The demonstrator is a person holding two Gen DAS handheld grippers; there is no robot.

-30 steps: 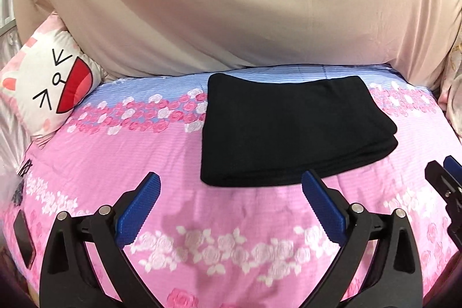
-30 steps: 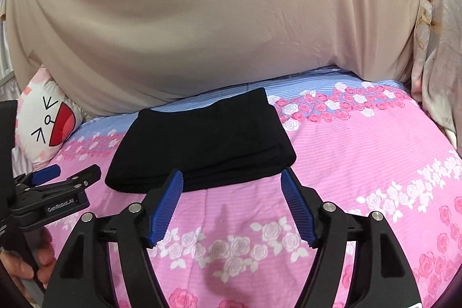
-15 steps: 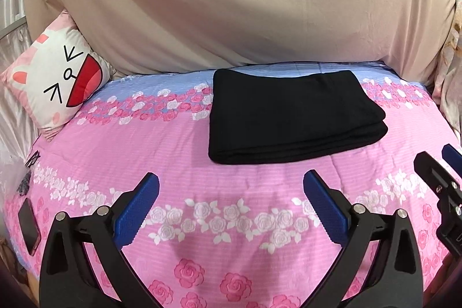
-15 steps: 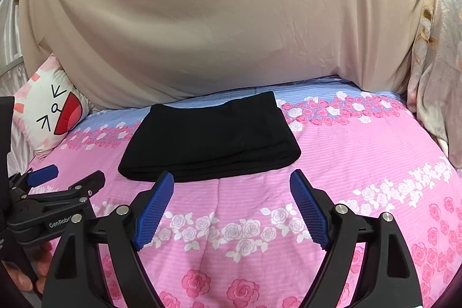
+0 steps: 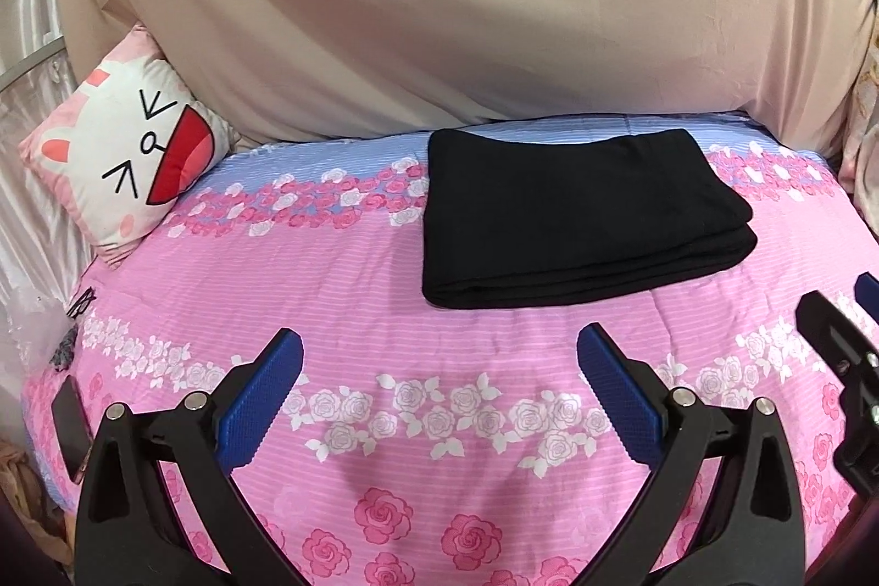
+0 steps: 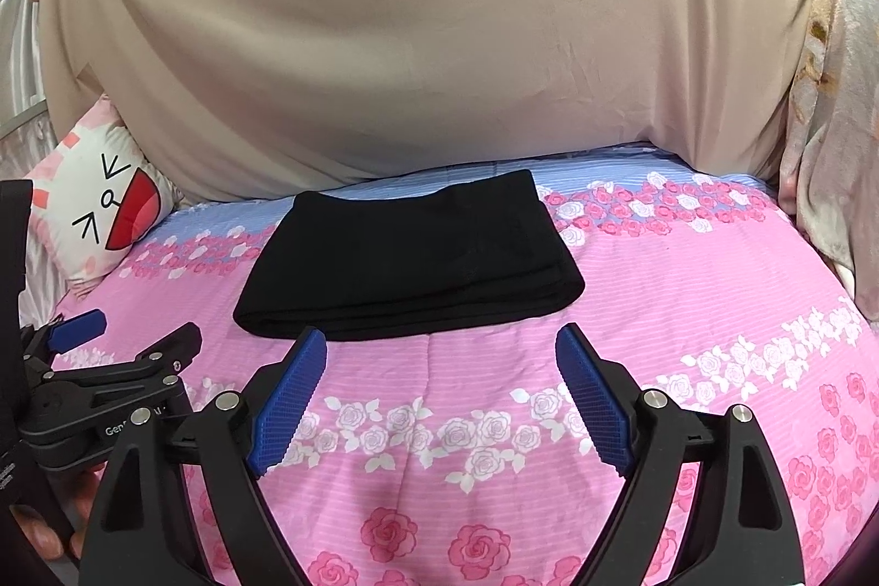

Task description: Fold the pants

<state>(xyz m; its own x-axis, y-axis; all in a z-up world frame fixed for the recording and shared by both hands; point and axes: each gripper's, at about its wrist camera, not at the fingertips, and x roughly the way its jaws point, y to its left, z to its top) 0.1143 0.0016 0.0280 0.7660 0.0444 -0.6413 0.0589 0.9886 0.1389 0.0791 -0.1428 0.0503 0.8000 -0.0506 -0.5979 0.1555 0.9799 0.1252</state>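
We've backed both grippers off the pants [image 5: 577, 218], which sit folded on the bed [image 5: 340, 289]. Left gripper [image 5: 439, 366] and right gripper [image 6: 439, 361] jaws wide, empty — looks done.

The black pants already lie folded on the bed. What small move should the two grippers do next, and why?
Probably just draw both grippers back a little and stop. The black pants lie in a neat layered rectangle on the pink floral bedsheet, with edges roughly aligned. The left gripper and the right gripper have open, empty jaws, clear of the cloth, so no fold seems left.
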